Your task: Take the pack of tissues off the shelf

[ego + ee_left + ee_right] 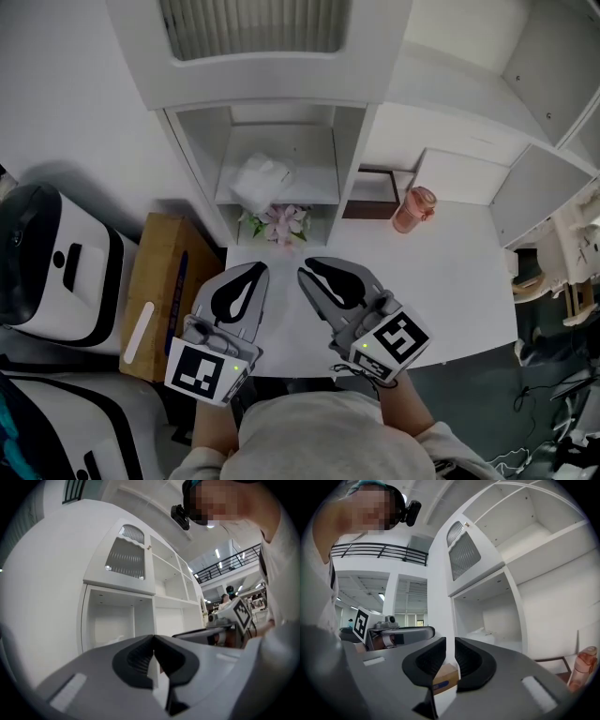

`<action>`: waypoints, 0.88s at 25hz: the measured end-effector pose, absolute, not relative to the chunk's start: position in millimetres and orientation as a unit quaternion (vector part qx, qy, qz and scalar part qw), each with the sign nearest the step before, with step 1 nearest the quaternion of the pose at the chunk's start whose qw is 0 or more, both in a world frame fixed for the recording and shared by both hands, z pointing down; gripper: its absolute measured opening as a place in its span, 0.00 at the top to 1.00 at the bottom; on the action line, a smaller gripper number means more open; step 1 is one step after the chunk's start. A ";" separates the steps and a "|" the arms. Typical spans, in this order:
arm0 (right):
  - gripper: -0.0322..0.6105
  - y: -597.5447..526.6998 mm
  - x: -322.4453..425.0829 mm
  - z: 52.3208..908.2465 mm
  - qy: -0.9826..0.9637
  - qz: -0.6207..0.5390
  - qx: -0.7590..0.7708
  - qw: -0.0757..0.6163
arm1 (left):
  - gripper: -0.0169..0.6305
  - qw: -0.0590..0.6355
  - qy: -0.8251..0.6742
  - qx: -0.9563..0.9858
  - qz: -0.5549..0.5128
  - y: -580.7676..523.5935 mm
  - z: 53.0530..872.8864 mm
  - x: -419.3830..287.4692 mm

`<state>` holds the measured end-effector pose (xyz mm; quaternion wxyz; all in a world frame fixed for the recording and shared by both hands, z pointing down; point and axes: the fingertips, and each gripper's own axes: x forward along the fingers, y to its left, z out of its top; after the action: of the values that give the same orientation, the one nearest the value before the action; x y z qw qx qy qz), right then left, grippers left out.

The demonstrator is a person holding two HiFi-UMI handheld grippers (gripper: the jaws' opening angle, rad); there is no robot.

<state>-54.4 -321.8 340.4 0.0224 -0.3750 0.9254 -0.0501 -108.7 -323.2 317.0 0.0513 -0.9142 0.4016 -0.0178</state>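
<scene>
Holding your left gripper (253,274) with jaws pressed together, empty; your right gripper (307,274) jaws parted by narrow slit, nothing between. Pack of tissues (262,180) on shelf (317,178), ahead of both jaw pairs, well apart.

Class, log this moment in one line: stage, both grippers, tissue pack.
stage: before reach | left gripper: shut, empty | right gripper: slightly open, empty | pack of tissues: on shelf, untouched

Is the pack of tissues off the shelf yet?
No, the pack of tissues lies on the shelf, above the flowers.
</scene>
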 end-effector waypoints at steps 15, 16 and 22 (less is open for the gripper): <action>0.78 -379.8 -100.2 362.2 0.893 -0.066 -0.445 -0.008 | 0.97 0.034 0.366 -0.930 0.000 -359.4 321.7 -163.5; 0.77 -384.8 -102.5 365.2 0.891 -0.064 -0.449 -0.014 | 0.97 0.033 0.367 -0.930 0.002 -361.1 322.8 -167.7; 0.73 -410.4 -113.7 379.1 0.878 -0.065 -0.472 -0.036 | 0.97 0.026 0.373 -0.928 0.002 -370.1 329.8 -187.9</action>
<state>-113.7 -410.4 379.1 -0.0365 -0.4722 0.8783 -0.0650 -187.9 -370.1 329.8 0.0258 -0.9277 0.3725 0.0016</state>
